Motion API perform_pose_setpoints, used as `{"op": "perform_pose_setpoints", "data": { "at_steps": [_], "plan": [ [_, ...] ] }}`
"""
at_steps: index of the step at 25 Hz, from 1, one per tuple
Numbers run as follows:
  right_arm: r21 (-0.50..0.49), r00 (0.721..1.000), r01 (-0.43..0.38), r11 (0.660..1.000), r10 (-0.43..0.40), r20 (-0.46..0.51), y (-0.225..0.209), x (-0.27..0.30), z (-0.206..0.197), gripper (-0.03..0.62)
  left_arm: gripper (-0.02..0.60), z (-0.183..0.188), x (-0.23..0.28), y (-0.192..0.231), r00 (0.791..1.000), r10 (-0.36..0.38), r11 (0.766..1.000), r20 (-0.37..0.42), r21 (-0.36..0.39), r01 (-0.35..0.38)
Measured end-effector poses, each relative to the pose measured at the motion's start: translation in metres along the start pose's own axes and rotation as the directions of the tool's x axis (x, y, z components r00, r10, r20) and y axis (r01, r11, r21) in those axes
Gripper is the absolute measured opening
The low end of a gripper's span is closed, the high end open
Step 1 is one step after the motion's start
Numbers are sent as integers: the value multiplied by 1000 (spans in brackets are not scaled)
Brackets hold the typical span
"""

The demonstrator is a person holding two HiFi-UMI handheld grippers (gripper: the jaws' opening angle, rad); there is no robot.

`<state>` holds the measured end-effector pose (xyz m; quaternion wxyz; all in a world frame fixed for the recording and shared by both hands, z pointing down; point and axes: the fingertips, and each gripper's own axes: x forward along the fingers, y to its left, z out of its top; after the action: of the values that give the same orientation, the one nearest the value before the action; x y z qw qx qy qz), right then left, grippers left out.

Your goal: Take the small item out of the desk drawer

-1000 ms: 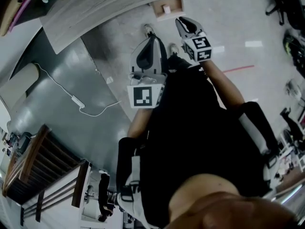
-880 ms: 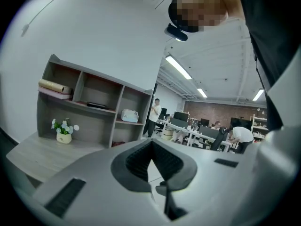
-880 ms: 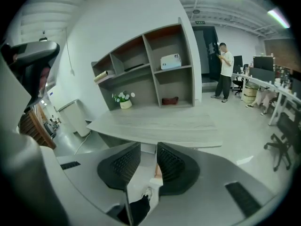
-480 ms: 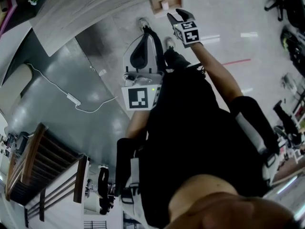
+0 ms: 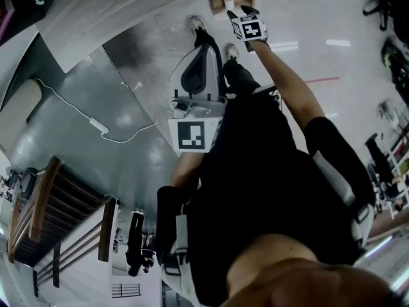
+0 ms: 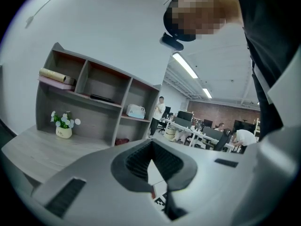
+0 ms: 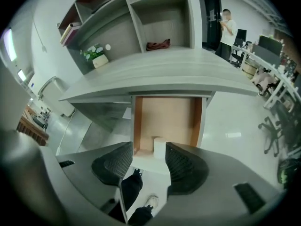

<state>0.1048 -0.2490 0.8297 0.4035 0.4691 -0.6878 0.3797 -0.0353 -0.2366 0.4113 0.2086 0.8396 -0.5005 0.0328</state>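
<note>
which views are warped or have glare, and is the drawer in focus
Head view: strong fisheye bend, the desk curves, glare streaks on the floor. Left gripper view: dark round vignette, ceiling lights blown out, shelf fairly sharp. Right gripper view: same vignette, drawer and the white block in it evenly lit and clear.

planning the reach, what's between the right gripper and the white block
Only the drawer's front edge before the white block, per the right gripper view; the right gripper is empty, fingers opening.
</note>
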Motion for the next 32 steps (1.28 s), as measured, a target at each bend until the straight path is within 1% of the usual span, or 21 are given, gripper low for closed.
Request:
{"op": "perform_pose_setpoints", "data": {
  "at_steps": [3,6,9,14,18,24,28,32],
  "plan": [
    [-2,999,25,1000,-25,-32,-8,23,-5,198,-9,-7,6,5,1000,0,1000,-17,-10,0],
    [39,997,1,999,2,-76,-5,39,-12,199,-9,-14,12,6,999,-12,1000,-34,-11,11],
    [26,994,25,999,-22,-105,-13,58,-20,199,-9,-19,18,10,999,-18,1000,-38,-11,17],
    [55,984,6,998,4,-180,-11,84,-39,202,-9,-28,28,16,999,-24,999,-47,-22,23],
    [19,975,30,999,-25,-223,-17,101,-48,204,-9,-35,36,24,998,-27,999,-57,-31,26],
    [6,961,39,999,-36,-276,-16,108,-52,204,-9,-32,34,34,998,-11,999,-67,-37,8],
    [3,957,61,998,-57,-285,-19,114,-53,204,-9,-35,34,41,998,0,999,-70,-43,-4],
    [-39,954,92,995,-99,-284,-24,116,-50,204,-9,-39,32,44,997,4,999,-75,-49,-8]
  ]
}}
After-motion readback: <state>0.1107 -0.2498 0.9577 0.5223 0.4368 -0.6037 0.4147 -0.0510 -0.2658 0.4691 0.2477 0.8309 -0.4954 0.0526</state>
